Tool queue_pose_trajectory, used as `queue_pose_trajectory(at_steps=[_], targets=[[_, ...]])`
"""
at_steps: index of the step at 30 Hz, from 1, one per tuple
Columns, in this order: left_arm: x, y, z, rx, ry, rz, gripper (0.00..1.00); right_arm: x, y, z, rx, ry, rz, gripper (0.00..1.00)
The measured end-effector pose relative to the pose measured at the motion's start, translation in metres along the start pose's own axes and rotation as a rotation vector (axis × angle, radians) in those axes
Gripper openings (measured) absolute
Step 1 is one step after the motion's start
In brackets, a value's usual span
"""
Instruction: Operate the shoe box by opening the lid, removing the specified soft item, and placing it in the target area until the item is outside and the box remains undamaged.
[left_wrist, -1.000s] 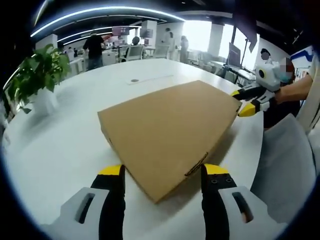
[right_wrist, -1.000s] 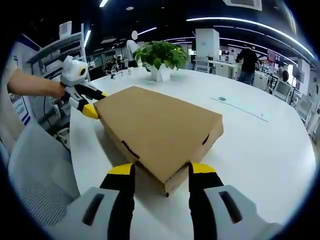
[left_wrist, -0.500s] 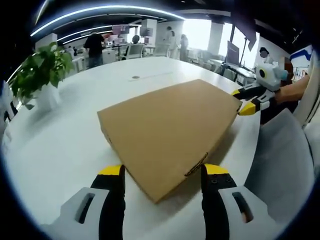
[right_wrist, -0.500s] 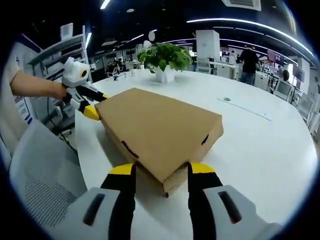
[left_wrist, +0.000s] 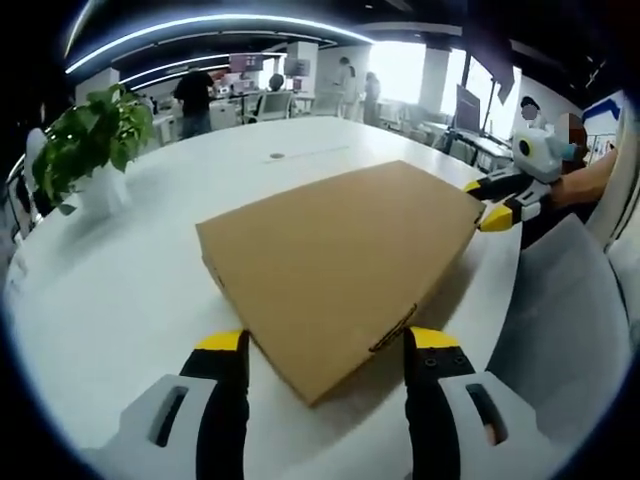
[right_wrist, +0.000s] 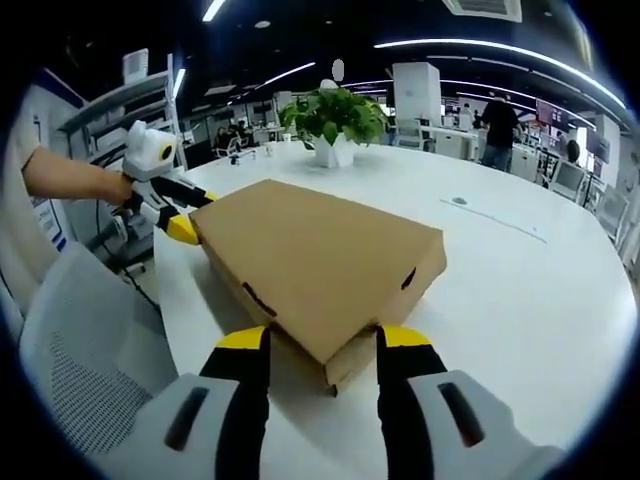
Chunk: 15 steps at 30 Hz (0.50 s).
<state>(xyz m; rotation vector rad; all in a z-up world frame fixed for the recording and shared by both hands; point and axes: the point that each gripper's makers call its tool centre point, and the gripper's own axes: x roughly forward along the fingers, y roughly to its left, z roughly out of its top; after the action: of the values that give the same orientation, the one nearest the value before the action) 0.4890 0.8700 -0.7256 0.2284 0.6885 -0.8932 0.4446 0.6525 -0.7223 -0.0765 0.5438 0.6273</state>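
Plant (left_wrist: 88, 140) in a white pot sits far left on the big white table (left_wrist: 110, 300), w/ people standing at desks way behind it. Box (left_wrist: 335, 265) is brown cardboard, lid shut, flat on the table near its edge. One corner of the box pokes between the left claw (left_wrist: 326, 345) tips; the 2 jaws are spread apart, one on each side of that corner. Right claw (left_wrist: 492, 205) sits at the far right corner of the box, a hand behind it. Can't tell if it touches.

Right gripper view: left claw (right_wrist: 185, 212) at the far left corner. Box (right_wrist: 315, 260) in the middle, w/ a corner between the right claw (right_wrist: 322, 345) jaws, also spread wide. Grey chair (right_wrist: 85, 340) just beside the table (right_wrist: 530, 300).
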Motion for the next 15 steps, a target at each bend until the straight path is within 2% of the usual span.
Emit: queue_pose_trajectory(at_steps=[3,15], targets=[[0.001,0.001,-0.006,0.000,0.022,0.006,0.62,0.000,0.000,0.000,0.004,-0.008,-0.009,0.39],[-0.002,-0.003,-0.017,-0.013,0.016,0.032,0.58,-0.002,0.000,0.000,0.010,-0.020,-0.041,0.37]])
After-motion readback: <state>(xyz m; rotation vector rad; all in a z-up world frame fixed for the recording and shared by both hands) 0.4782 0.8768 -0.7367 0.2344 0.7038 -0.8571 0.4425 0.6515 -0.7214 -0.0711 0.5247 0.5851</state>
